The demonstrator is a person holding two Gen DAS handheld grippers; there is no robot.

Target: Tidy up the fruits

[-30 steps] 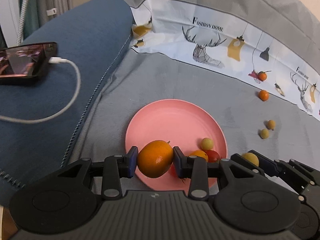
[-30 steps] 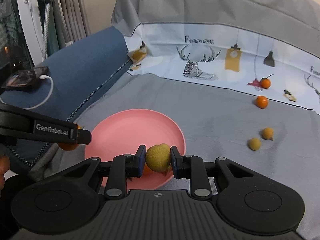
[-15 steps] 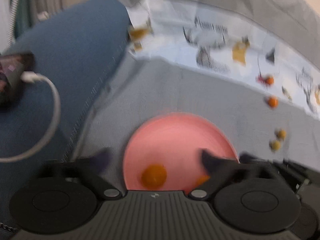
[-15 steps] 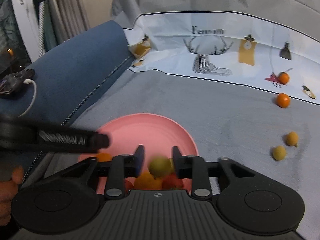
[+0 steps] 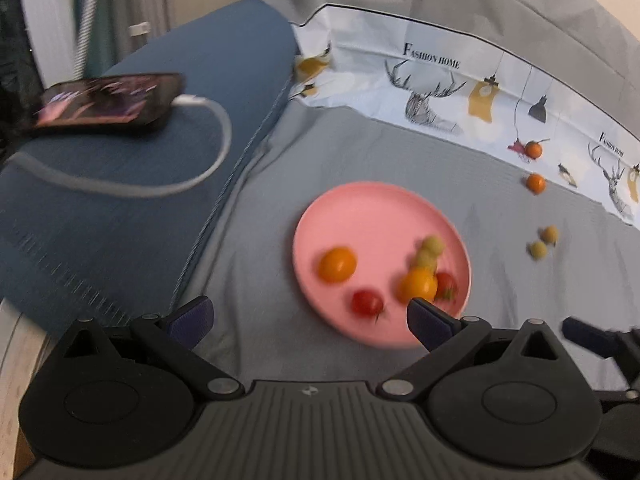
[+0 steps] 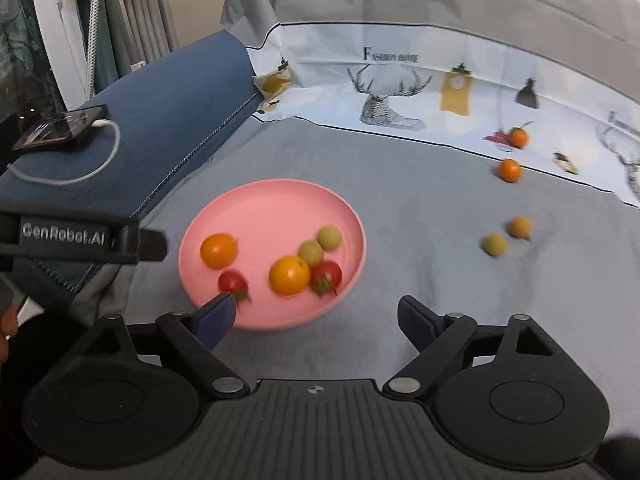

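A pink plate (image 5: 372, 216) (image 6: 260, 208) lies on the grey cloth and holds several fruits: an orange (image 5: 337, 265) (image 6: 218, 250) at its left, a second orange (image 6: 289, 275), two red tomatoes (image 6: 326, 276) and two green-yellow fruits (image 6: 329, 237). My left gripper (image 5: 308, 316) hangs open and empty over the plate's near edge. My right gripper (image 6: 316, 316) is just short of the plate; its jaws are opening with nothing between them. Four more small fruits lie on the cloth to the right: two oranges (image 6: 509, 170) and two yellow ones (image 6: 496, 245).
A blue cushion (image 5: 132, 184) rises at the left, with a phone (image 5: 108, 100) and its white cable (image 5: 192, 176) on top. A printed white sheet (image 6: 420, 88) covers the back. The left gripper's side (image 6: 80, 236) shows in the right wrist view.
Both grippers let go: the orange left the left jaws and the green-yellow fruit left the right jaws, and both now lie on the plate. Both grippers drew back and up from the plate.
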